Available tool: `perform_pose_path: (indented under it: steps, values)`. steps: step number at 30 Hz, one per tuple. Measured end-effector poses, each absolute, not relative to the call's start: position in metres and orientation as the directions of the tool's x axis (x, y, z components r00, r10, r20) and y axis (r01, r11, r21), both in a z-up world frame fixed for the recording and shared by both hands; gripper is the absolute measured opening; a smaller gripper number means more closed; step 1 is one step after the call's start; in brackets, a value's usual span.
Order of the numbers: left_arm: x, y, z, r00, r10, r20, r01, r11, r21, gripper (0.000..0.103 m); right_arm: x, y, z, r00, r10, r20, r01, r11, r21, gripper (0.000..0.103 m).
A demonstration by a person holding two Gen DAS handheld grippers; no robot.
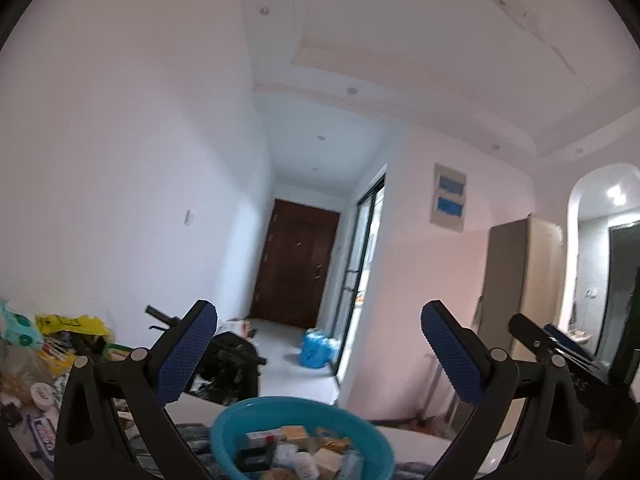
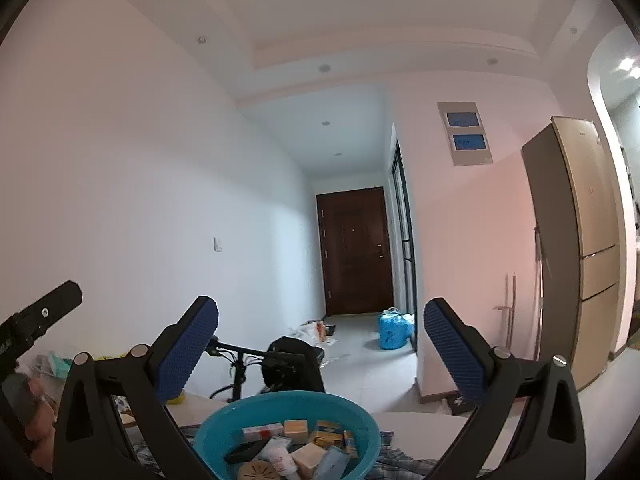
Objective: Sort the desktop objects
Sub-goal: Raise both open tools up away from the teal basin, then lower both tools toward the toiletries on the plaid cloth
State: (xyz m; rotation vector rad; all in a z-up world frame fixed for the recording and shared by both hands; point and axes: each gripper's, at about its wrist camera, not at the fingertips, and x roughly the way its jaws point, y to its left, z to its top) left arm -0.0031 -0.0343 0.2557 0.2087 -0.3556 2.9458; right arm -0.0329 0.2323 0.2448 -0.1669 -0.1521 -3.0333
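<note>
Down at the bottom centre of both wrist views sits the round turquoise plastic basin (image 1: 300, 436) (image 2: 286, 432), heaped with small cartons, a tube and a dark flat thing, so that's where the sorting starts. Both the left gripper (image 1: 319, 354) and the right gripper (image 2: 321, 354) are held up high with their blue-padded fingers spread wide and nothing between them. My guess for doing this well: tip one gripper down, pick a box lying on top (the tan ones look easiest), and close on its flat sides. Watch the basin rim, it curves up right under the fingers. The cluttered pile of bags and packets (image 1: 44, 360) at lower left crowds that side; the white tabletop (image 2: 432, 424) at lower right looks freer.
</note>
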Motion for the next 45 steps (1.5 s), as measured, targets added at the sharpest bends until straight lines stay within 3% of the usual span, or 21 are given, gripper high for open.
perform_pose_path:
  steps: [20, 25, 30, 37, 45]
  values:
    - [0.025, -0.038, 0.258, -0.953, 0.178, 0.247, -0.236, -0.944, -0.231, 0.103, -0.010, 0.228, 0.246, -0.991, -0.053, 0.119, 0.065, -0.993, 0.102, 0.103]
    - [0.039, -0.042, 0.255, -0.952, 0.157, 0.265, -0.227, -0.937, -0.263, 0.103, -0.012, 0.226, 0.244, -0.997, -0.053, 0.055, 0.056, -0.997, 0.060, 0.103]
    - [0.049, -0.030, 0.253, -0.959, 0.188, 0.210, -0.226, -0.958, -0.174, 0.103, 0.007, 0.243, 0.238, -0.994, -0.099, 0.045, 0.105, -0.981, 0.162, 0.103]
    - [0.066, -0.001, 0.238, -0.969, 0.197, 0.150, -0.202, -0.979, -0.025, 0.103, 0.038, 0.247, 0.224, -0.996, -0.073, 0.043, 0.077, -0.989, 0.126, 0.103]
    - [0.063, 0.000, 0.217, -0.973, 0.232, 0.000, -0.231, -0.970, -0.077, 0.103, 0.037, 0.257, 0.184, -0.986, -0.135, -0.097, 0.118, -0.980, 0.160, 0.103]
